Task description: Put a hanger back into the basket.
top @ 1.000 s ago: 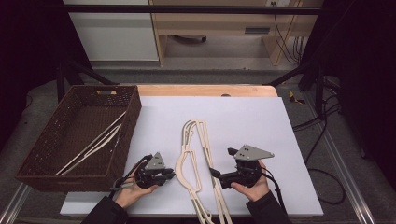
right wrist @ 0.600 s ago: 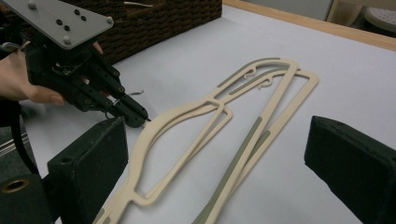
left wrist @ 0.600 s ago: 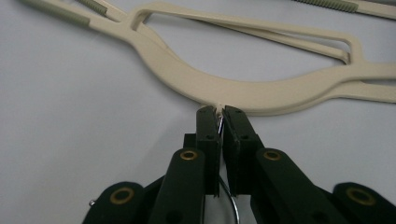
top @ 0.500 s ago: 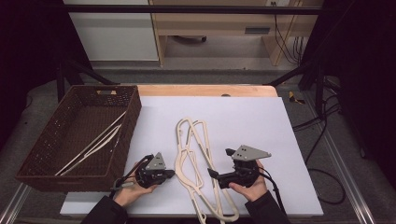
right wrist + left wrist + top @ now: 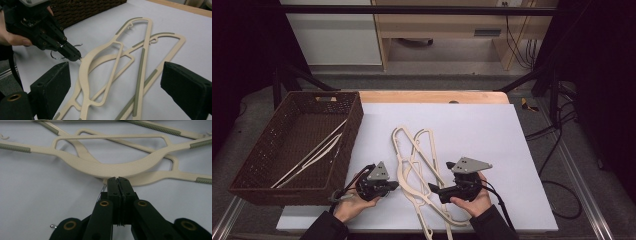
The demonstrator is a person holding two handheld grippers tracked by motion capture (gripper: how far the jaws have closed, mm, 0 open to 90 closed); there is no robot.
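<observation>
The bench carries a white sheet with a brown wicker basket at its left edge, a hanger or two lying inside. Two cream hangers lie crossed on the sheet between the hands. The left gripper has its fingers pressed together on the thin wire hook at the neck of the nearer hanger. The right gripper holds nothing, its fingers spread wide, close over the hangers.

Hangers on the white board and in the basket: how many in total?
4 or so: two overlapping on the board, hangers, and about two in the basket, hangers; the overlap may hide more.
</observation>
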